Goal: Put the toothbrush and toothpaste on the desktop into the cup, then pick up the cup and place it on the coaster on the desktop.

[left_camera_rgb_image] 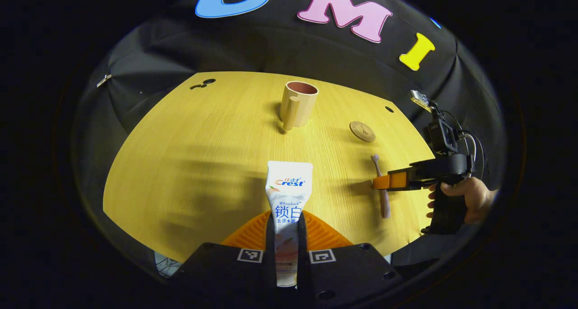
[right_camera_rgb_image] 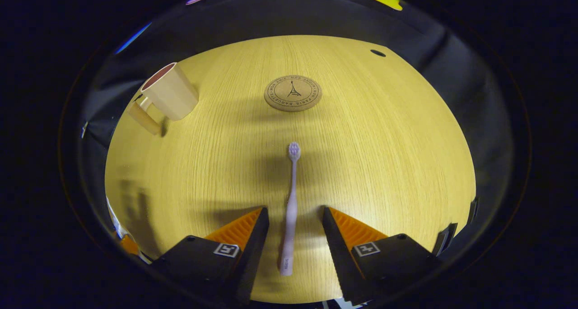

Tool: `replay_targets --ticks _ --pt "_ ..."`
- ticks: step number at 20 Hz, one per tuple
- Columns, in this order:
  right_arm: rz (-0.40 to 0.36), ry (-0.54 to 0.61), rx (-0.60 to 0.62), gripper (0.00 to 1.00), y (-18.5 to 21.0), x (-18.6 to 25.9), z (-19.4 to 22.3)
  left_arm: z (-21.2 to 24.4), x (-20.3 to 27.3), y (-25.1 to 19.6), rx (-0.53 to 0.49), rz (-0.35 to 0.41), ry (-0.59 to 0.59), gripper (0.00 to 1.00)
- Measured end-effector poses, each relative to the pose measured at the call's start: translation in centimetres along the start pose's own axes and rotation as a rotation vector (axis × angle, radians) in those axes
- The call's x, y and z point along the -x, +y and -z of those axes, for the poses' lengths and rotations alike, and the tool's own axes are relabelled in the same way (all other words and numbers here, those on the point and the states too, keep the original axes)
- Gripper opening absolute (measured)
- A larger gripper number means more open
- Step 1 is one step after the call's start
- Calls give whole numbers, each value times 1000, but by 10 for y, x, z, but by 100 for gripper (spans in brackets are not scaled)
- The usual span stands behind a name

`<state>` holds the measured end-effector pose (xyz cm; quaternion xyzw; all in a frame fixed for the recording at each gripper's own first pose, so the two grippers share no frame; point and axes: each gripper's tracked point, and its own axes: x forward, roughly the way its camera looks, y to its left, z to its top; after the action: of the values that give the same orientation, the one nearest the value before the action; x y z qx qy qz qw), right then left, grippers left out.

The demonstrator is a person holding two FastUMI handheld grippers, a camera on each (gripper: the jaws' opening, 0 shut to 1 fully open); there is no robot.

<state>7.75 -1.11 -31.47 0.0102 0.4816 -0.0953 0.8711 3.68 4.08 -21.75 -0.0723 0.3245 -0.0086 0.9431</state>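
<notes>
The left gripper (left_camera_rgb_image: 286, 236) has both fingers pressed against the sides of the toothpaste (left_camera_rgb_image: 287, 200), pinching the tube near its lower half with the flat crimped end pointing forward toward the cup (left_camera_rgb_image: 299, 103). The right gripper (right_camera_rgb_image: 292, 230) has its fingers spread, one on each side of the toothbrush (right_camera_rgb_image: 291, 200), which lies flat on the desktop (right_camera_rgb_image: 384, 155) with its bristle head pointing toward the coaster (right_camera_rgb_image: 292, 93); the fingers do not touch the handle. The cup stands upright, well apart from both grippers and to one side of the coaster, handle toward the left gripper. Its interior appears empty, though the bottom is hidden. The coaster carries nothing. Likely faults: the soft tube may buckle or slip in the pinch and strike the cup rim, tipping the cup; the thin toothbrush handle may roll or pivot when the right fingers come together on it, causing a missed or skewed grasp.
</notes>
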Motion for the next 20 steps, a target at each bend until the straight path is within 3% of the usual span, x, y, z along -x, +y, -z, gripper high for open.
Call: replay_targets --ticks 2,3,4,6,8,9,11,12,15,20 --pt "5 12 -10 73 -1 1 1 -2 -1 -1 -9 4 -3 23" --pt "9 12 -17 59 -1 -1 0 -3 -1 -2 -11 6 -2 23" --pt "11 19 -22 52 -1 -3 0 -2 -2 -2 -11 8 -3 23" --pt "14 20 -35 16 -3 -5 0 -4 -2 -4 -11 13 -4 23" --pt "1 21 -25 19 -1 -1 -2 -4 -5 -6 -10 16 -1 23" --pt "-11 25 -8 11 -1 -1 -2 -4 -7 -6 -11 16 1 23" --pt "-30 35 12 9 -1 -2 -1 -2 -10 -7 -8 15 7 27" --pt "-37 39 15 9 -2 -2 3 0 -12 -7 -6 14 10 22" --pt "-54 38 50 8 -2 -1 0 -1 -14 -7 4 14 13 23" --pt "-53 4 103 7 -16 6 -4 -35 -11 4 40 30 -52 23"
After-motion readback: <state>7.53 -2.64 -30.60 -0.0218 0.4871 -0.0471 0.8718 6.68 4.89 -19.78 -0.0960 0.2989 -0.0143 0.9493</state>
